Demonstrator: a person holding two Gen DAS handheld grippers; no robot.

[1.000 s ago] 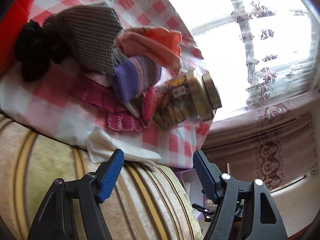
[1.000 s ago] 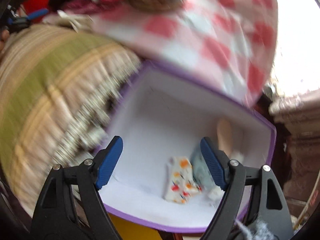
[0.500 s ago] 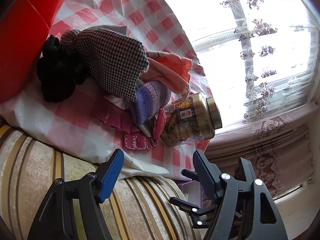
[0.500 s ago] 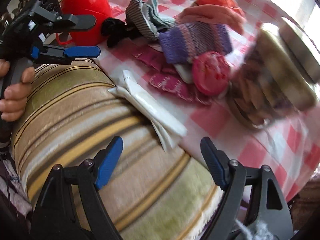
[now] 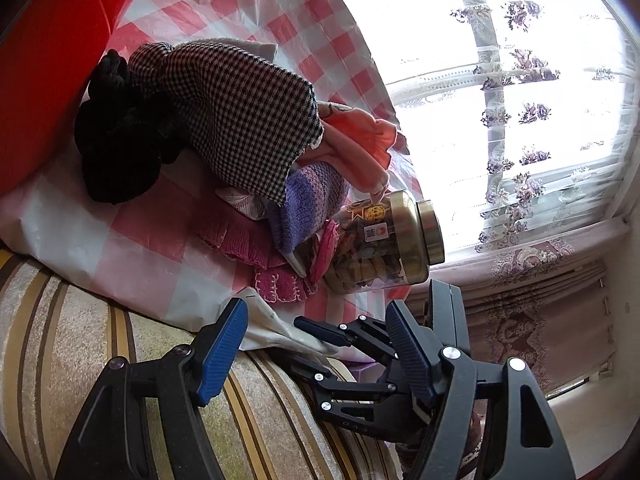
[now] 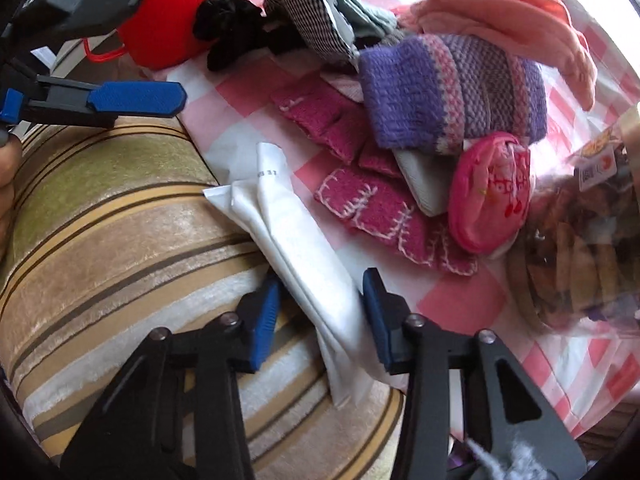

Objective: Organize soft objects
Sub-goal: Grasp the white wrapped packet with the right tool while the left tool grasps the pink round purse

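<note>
A pile of soft things lies on a red-checked plastic cloth [image 6: 248, 92]: a purple striped knit [image 6: 452, 88], magenta knit pieces [image 6: 372, 208], a pink rolled sock [image 6: 490, 192], peach garments [image 6: 512, 20], a houndstooth cloth [image 5: 240, 112] and a black bundle [image 5: 120, 136]. A folded white cloth [image 6: 304, 248] lies at the cloth's edge on the striped sofa arm. My right gripper [image 6: 320, 316] is partly closed with its pads either side of the white cloth, not clearly clamped. My left gripper [image 5: 316, 348] is open and empty above the sofa arm; its blue pad shows in the right wrist view [image 6: 136, 98].
A clear jar of cookies with a gold lid [image 5: 384, 244] lies on its side against the pile. A red object [image 6: 168, 4] stands behind the pile. The striped sofa arm [image 6: 100, 240] fills the foreground. A curtained window [image 5: 520, 100] is behind.
My right gripper swung up from the purple box to the sofa arm, moved in over the white cloth and narrowed its jaws around it. My left gripper drew back slightly.
</note>
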